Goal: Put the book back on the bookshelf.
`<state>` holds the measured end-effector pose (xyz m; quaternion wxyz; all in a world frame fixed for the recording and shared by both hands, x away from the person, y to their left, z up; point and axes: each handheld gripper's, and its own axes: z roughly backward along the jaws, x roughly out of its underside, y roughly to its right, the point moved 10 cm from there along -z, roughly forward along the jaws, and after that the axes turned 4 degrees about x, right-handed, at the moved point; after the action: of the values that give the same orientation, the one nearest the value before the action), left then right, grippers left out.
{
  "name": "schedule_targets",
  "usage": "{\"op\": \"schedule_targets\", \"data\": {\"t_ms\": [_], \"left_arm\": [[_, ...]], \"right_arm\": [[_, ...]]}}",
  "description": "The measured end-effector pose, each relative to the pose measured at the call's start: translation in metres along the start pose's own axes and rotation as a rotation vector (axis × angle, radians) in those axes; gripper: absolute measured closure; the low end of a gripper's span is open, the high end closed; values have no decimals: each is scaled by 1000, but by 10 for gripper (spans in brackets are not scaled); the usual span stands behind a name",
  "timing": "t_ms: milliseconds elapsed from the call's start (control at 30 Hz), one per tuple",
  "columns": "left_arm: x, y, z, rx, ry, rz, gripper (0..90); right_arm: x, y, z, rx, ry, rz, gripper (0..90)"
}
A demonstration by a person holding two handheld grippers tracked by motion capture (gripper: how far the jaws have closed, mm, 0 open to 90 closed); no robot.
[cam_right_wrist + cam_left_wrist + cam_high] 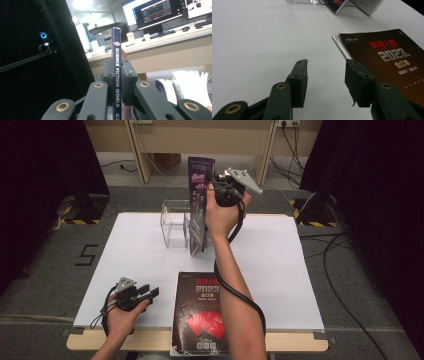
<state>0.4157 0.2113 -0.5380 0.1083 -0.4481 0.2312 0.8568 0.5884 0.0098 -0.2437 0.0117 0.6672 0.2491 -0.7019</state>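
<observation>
while gripped, magazine (199,195) stands beside clear holder (173,222).

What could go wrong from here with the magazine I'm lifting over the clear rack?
The right hand-held gripper pinches the purple magazine only by its thin spine, so it could swing or slip out as it travels. Its lower edge hangs close to the clear rack and the magazine already standing there; a low pass might knock either. The left hand-held gripper rests open beside the black magazine, steadying nothing.
</observation>
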Motion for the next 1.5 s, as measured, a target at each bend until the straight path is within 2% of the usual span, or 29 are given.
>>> {"op": "schedule_targets", "data": {"t_ms": [100,400,733,1000,1100,1233,1267,1333,1433,1500], "left_arm": [[-1,-2,1,0,4,7,525],[-2,-3,4,0,11,10,525],[-2,-3,4,3,14,15,525],[-1,-3,4,6,12,16,525],[1,-2,3,10,7,13,526],[3,-1,2,14,3,10,526],[3,0,2,15,1,10,526],[4,0,1,15,-2,7,526],[5,0,0,17,-5,8,526],[5,1,0,18,-5,7,526]], "right_arm": [[3,0,-9,10,-15,3,849],[1,-4,-17,35,8,28,848],[12,1,-30,67,-6,41,848],[30,6,-41,105,-31,68,848],[44,7,-45,122,-47,97,847],[66,8,-49,128,-91,97,845],[70,8,-49,132,-101,110,846],[72,6,-47,124,-87,134,844],[73,4,-42,121,-99,160,839],[74,4,-37,124,-127,165,819]]}}
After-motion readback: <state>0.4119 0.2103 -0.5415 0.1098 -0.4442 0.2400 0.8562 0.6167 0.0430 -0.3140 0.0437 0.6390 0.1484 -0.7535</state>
